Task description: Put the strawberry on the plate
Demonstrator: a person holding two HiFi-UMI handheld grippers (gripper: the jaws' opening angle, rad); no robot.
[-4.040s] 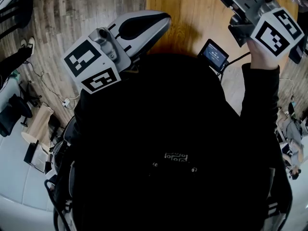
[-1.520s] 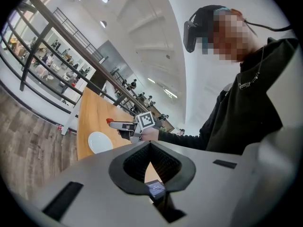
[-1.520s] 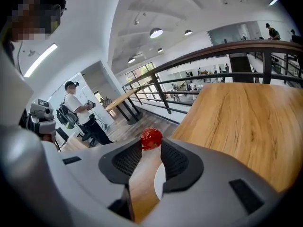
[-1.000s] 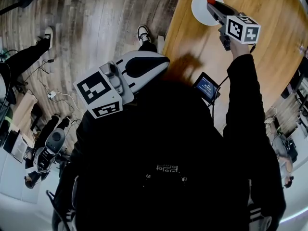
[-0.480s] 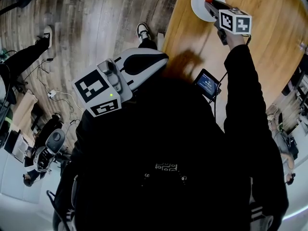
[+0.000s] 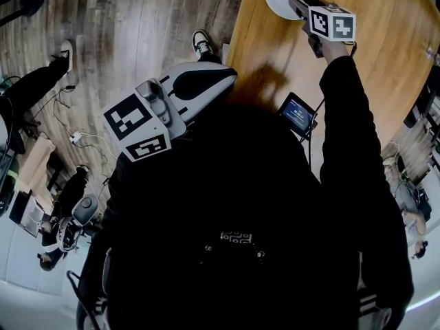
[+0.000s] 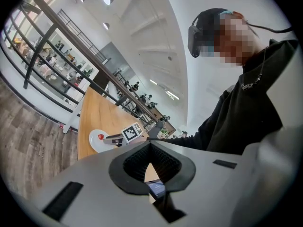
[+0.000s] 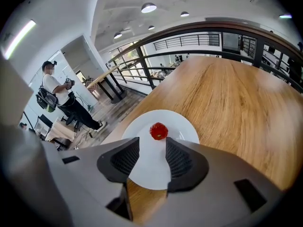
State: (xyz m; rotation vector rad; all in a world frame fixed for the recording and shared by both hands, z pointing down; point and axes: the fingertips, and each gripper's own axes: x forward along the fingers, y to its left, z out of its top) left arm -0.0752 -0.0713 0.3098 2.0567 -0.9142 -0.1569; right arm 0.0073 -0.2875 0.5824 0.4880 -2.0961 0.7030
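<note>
Claw on the left (image 7: 150, 144) sits closest in, well apart from the plate (image 8: 147, 167) and off the table (image 8: 227, 98), above the wooden floor (image 6: 137, 26). Its tips meet, with nothing between them. A small lit screen (image 6: 298, 114) shows between it and the plate, over the near table edge.

Further out, the right claw (image 8: 152, 142), at the end of a black sleeve (image 6: 344, 136), hangs tilted down over the near half of the plate. Its jaws have just been opening and stand wide, pads bare, with only white plate showing through the gap. The strawberry (image 8: 158, 131) lies on the plate just past the claw's tips, near the plate's middle and clear of both pads.

The plate rests near the table edge that borders the floor. Beyond the plate the table runs on to a dark railing (image 8: 145, 66). Left of the plate in the right gripper view, a person with a backpack (image 8: 57, 98) stands on the floor.
</note>
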